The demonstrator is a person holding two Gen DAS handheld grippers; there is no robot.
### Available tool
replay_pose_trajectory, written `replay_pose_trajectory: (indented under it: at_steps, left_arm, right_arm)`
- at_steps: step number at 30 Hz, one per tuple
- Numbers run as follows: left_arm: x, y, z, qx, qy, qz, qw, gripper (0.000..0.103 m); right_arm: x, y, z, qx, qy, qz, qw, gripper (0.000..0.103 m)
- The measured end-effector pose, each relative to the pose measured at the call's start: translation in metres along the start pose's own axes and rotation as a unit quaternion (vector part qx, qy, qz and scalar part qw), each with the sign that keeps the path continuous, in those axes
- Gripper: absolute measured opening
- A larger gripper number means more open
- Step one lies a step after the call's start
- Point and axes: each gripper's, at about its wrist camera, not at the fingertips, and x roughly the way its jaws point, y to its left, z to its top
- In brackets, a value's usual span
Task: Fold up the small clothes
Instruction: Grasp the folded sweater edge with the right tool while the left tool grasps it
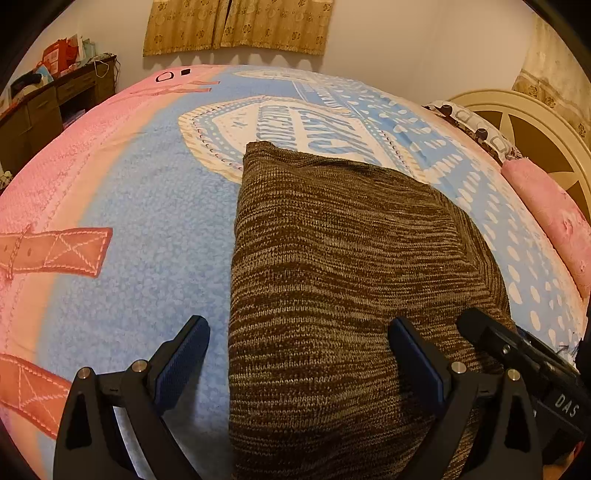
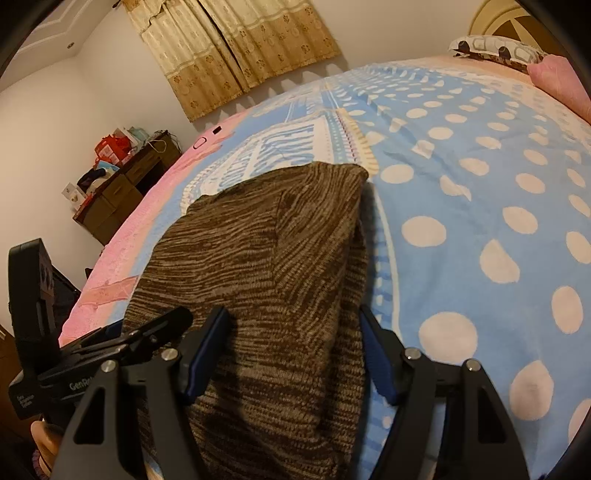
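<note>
A brown marled knit garment (image 1: 343, 266) lies folded into a long strip on a blue, pink and white blanket (image 1: 147, 229). My left gripper (image 1: 299, 354) is open, its jaws spread across the garment's near left edge. The right gripper's body (image 1: 524, 354) shows at the lower right of that view. In the right wrist view the garment (image 2: 280, 266) stretches away from me, and my right gripper (image 2: 295, 350) is open astride its near right part. The left gripper's body (image 2: 85, 354) sits at the lower left there. Neither gripper holds anything.
The blanket covers a bed (image 2: 480, 192) with a cream headboard (image 1: 524, 129), a pink pillow (image 1: 550, 218) and a patterned pillow (image 1: 476, 125). A dark wooden desk (image 1: 51, 107) with clutter stands by the wall. Gold curtains (image 1: 236, 26) hang behind.
</note>
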Motion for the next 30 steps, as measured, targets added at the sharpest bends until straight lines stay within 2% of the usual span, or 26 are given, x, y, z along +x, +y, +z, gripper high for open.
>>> replay_pose_trajectory:
  at_steps: [7, 11, 13, 17, 21, 30]
  left_arm:
    - [-0.002, 0.002, -0.001, 0.001, -0.004, 0.000, 1.0000, 0.096]
    - [-0.003, -0.001, -0.002, 0.009, -0.008, -0.003, 0.9999, 0.090]
    - [-0.004, -0.003, -0.002, 0.015, -0.011, -0.009, 0.9998, 0.081]
    - [-0.006, -0.004, -0.002, 0.018, -0.015, -0.013, 0.9997, 0.076]
    - [-0.006, -0.003, -0.002, 0.016, -0.019, -0.013, 0.9996, 0.070]
    - [-0.006, -0.003, -0.002, 0.016, -0.019, -0.015, 0.9996, 0.071]
  right_arm:
    - [0.005, 0.003, 0.004, -0.008, 0.004, -0.014, 1.000, 0.073]
    - [0.003, 0.004, 0.001, -0.017, 0.003, -0.007, 1.000, 0.050]
    - [0.004, 0.007, 0.000, -0.024, 0.003, -0.008, 1.000, 0.046]
    - [0.003, 0.010, -0.001, -0.032, -0.001, -0.011, 0.999, 0.039]
    - [0.003, 0.012, -0.001, -0.036, -0.005, -0.013, 0.999, 0.038]
    - [0.003, 0.010, -0.001, -0.030, -0.004, -0.007, 1.000, 0.039]
